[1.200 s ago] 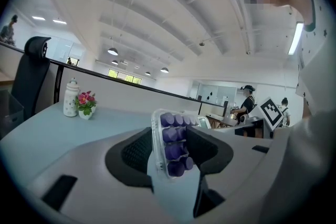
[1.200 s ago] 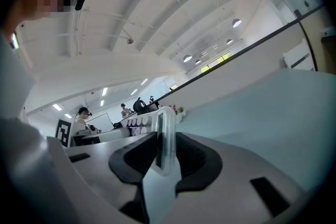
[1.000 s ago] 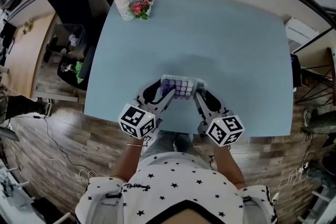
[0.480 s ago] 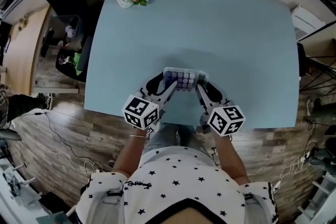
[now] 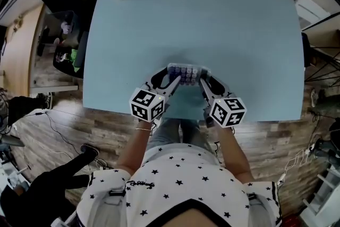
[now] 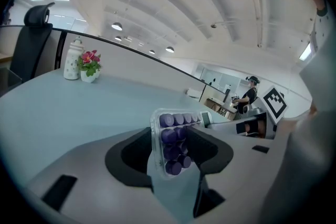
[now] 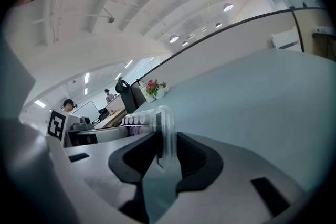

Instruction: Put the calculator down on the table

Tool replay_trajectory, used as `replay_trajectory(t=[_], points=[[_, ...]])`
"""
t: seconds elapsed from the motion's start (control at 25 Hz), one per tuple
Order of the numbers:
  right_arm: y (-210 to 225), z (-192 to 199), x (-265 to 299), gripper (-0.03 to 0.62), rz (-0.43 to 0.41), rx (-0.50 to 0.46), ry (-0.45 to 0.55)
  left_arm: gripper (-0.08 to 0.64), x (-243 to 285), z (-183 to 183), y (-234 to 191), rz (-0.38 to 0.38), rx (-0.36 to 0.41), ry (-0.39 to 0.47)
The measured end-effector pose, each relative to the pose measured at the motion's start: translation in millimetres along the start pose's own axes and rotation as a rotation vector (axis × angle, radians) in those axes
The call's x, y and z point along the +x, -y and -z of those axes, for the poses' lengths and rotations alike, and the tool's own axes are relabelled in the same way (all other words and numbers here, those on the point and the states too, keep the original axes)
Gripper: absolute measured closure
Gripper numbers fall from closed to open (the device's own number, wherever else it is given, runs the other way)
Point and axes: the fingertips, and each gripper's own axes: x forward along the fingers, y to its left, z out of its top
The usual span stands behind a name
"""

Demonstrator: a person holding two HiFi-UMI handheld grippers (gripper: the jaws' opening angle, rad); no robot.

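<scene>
At the near edge of the desk [image 5: 228, 24], left hand-held gripper [image 5: 171, 81] and right hand-held gripper [image 5: 203, 82] pinching the purple-keyed calculator [image 5: 186, 72] by its ends

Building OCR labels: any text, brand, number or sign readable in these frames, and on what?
No readable text anywhere.
calculator: purple keys, legends too small to read.
marker cubes: black-and-white square patterns only, no words.
white bottle beside the flowers: no legible print.

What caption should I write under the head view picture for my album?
Left gripper and right gripper hold a purple-keyed calculator by its ends over the light blue table.
</scene>
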Motion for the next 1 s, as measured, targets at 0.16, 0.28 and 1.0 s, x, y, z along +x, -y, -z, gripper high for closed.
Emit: replay_trajectory(t=[0.16, 0.28, 1.0], points=[[6, 12, 1, 0.475, 0.024, -0.001, -0.033, 0.348, 5, 14, -1, -0.001, -0.002, -0.038], [10, 20, 2, 0.474, 0.033, -0.002, -0.057, 0.348, 7, 24, -1, -0.007, -0.002, -0.064], [21, 32, 20, 0.474, 0.087, -0.043, -0.131, 0.342, 21, 41, -18, -0.044, -0.064, -0.123]])
